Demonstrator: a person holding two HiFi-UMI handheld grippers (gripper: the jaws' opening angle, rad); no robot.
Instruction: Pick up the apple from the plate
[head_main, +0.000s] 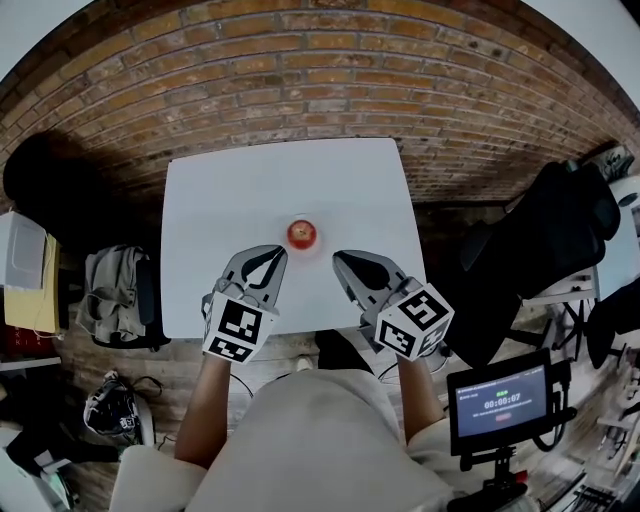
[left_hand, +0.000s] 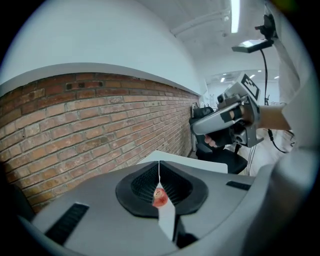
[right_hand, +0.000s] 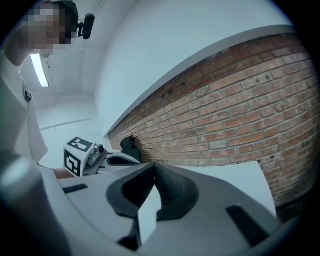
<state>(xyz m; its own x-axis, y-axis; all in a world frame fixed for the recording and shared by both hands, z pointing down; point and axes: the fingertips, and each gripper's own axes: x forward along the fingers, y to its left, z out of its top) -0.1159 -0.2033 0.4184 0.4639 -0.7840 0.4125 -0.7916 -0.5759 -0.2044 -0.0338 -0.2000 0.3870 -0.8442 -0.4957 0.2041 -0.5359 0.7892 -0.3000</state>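
Red against the white table (head_main: 230, 200), the apple (head_main: 302, 234) sits near the middle, a little toward my edge; I take it the plate is under it, but I cannot make it out against the pale top. Both tools hang over the near edge, one on either side of the apple and apart from it. My left gripper (head_main: 278, 254) is clenched, tips together, with nothing in it; the apple only peeps through the slit beyond its jaws. My right gripper (head_main: 341, 259) is likewise closed and empty. I judge this to be the approach, with no grasp made yet. Next I would need to spread one pair of jaws, bring them round the apple, then close and lift
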